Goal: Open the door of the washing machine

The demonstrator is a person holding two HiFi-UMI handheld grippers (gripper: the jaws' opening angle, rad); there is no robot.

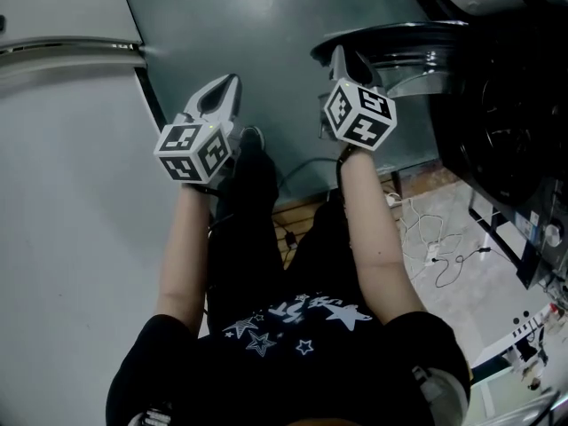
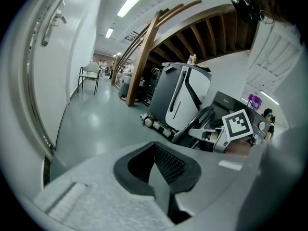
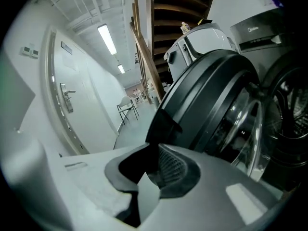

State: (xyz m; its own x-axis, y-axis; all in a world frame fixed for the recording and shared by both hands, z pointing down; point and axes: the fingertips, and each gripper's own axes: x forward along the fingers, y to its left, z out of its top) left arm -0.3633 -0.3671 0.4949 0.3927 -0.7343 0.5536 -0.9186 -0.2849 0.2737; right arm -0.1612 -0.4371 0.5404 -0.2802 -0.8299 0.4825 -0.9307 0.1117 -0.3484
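The washing machine (image 1: pixel 510 105) stands at the right with its round door (image 1: pixel 390 38) swung out. From the right gripper view the door's dark rim (image 3: pixel 207 90) and glass bowl (image 3: pixel 245 124) fill the right half, with the drum (image 3: pixel 288 124) behind them. My right gripper (image 1: pixel 344 56) is at the door's free edge (image 3: pixel 162 121); its jaws look closed and I see nothing between them. Whether the tips touch the edge I cannot tell. My left gripper (image 1: pixel 226 91) hangs shut and empty over the bare floor, left of the door.
A white wall and a door with a metal handle (image 2: pixel 53 23) run along the left. More machines (image 2: pixel 185 97) and a wooden stair beam (image 2: pixel 144 57) stand ahead. Loose cables (image 1: pixel 435 238) lie on the floor by the person's right leg. A chair (image 2: pixel 89 76) stands far down the hall.
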